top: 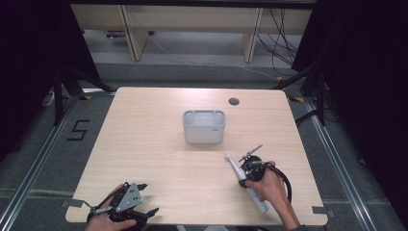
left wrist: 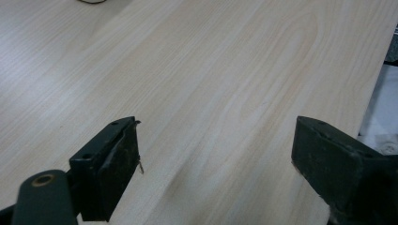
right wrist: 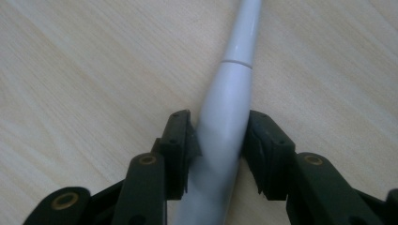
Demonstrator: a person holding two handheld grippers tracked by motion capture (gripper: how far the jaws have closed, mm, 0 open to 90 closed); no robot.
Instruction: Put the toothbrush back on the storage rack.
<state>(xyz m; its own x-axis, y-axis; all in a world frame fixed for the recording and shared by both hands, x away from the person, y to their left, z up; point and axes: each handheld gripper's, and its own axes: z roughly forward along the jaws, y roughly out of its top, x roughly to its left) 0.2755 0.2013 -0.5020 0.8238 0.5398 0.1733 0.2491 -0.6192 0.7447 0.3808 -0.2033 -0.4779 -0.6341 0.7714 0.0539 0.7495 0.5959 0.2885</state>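
A pale wooden tabletop (top: pixel 154 144) fills the middle of the high view, with a small round hole (top: pixel 234 101) near its far edge. A grey tub (top: pixel 204 126) stands upright just beyond the centre. Nearer, on the right, a white electric toothbrush (top: pixel 234 167) lies slanted, head towards the tub, and the right tongs (top: pixel 246 179) close around its handle, held in the right hand (top: pixel 270 187). The left tongs (top: pixel 146 199) rest at the near left corner in the left hand (top: pixel 103 222), jaws apart, well away from the toothbrush. A "5" (top: pixel 78 130) marks the floor at left.
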